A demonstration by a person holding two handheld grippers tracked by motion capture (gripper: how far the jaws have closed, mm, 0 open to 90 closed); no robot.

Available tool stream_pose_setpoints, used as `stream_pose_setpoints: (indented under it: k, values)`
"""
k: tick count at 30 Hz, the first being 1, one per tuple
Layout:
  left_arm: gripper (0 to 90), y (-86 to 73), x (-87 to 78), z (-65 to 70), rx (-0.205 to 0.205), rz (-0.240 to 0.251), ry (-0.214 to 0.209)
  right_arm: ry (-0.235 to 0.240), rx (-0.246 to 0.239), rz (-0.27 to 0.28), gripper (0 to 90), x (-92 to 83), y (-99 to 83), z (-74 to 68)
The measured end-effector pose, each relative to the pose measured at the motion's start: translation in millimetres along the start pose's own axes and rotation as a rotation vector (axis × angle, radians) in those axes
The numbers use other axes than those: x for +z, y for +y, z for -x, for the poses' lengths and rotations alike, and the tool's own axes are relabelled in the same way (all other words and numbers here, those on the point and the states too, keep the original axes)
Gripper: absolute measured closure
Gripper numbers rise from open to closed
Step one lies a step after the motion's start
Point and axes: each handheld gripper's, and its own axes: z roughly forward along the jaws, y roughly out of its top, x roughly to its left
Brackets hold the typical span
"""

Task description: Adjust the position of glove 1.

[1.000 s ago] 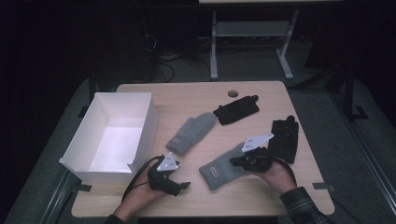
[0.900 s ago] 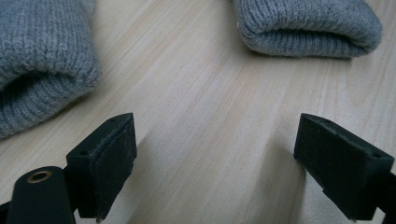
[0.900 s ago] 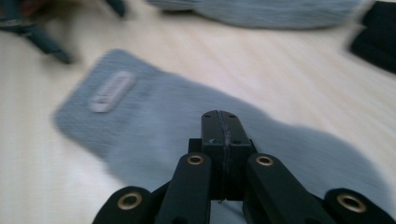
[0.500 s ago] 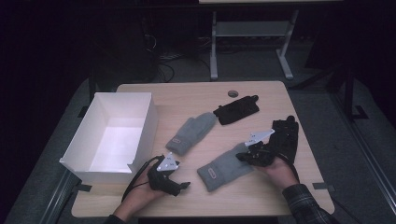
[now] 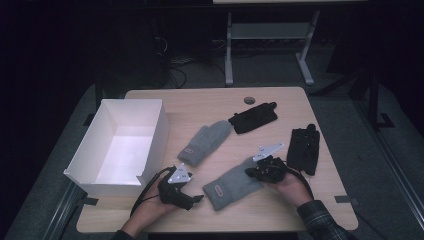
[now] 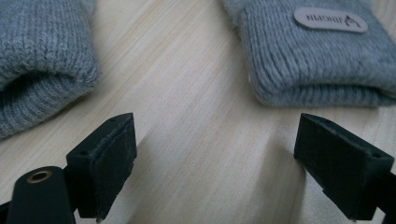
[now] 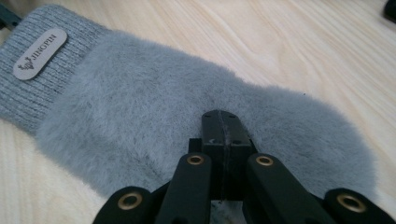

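The left hand-held gripper, jaws wide apart, rests on the pale wooden counter just beside the fluffy grey knitted mitten's cuff. The right hand-held gripper, jaws pressed together, sits on its fingertip end.

Fluffy grey mitten with ribbed knit cuff on matt pale wood table

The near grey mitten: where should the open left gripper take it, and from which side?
Probably the ribbed cuff of the near grey mitten, from the person's left. The cuff's folded edge faces the open left gripper, lies flat and looks firmer than the fluffy body under the shut right gripper.
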Motion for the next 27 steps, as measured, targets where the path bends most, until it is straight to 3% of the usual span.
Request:
stream_pose_setpoints:
  k: [3, 4, 6, 7, 10, 12, 14, 15, 18, 22, 27]
  values:
    - [12.4, 0.0, 0.0, 0.0, 0.0, 0.0, 0.0, 0.0, -0.008, 0.004, 89.3, -0.2, 1.1, -2.2]
    - [12.4, 0.0, 0.0, -0.1, 0.0, 0.0, 0.0, -0.012, 0.006, 0.031, 78.9, -8.1, 0.8, -0.4]
    - [12.4, 0.0, 0.0, 0.0, 0.0, 0.0, 0.0, -0.016, 0.016, 0.053, 77.5, -13.5, -0.4, 1.3]
    - [12.4, -0.1, 0.0, 0.3, -0.004, -0.001, -0.002, -0.03, 0.015, 0.083, 70.9, -24.1, -5.1, 3.0]
    - [12.3, -0.1, 0.1, 0.2, -0.004, -0.001, -0.002, -0.051, 0.036, 0.114, 55.8, -33.5, -15.7, 7.2]
    - [12.4, -0.1, 0.1, 0.3, -0.004, 0.001, -0.002, -0.082, 0.038, 0.113, 45.2, -37.1, -25.7, 8.6]
    - [12.3, -0.1, 0.1, 0.3, -0.004, 0.0, -0.002, -0.095, 0.04, 0.107, 42.0, -38.7, -31.1, 9.1]
    - [12.3, -0.1, 0.1, 0.3, -0.005, 0.001, -0.002, -0.119, 0.046, 0.104, 36.8, -42.2, -44.1, 11.3]
    - [12.4, -0.1, 0.1, 0.2, -0.004, 0.0, 0.001, -0.128, 0.072, 0.087, 34.9, -46.2, -55.1, 15.0]
    - [12.3, -0.3, 0.7, 0.8, -0.012, 0.008, 0.002, -0.099, 0.115, 0.078, 28.6, -52.7, -75.9, 18.5]
    - [12.3, 0.3, 2.0, 1.8, -0.033, 0.014, 0.012, -0.101, 0.097, 0.091, 25.4, -53.7, -87.1, 17.3]
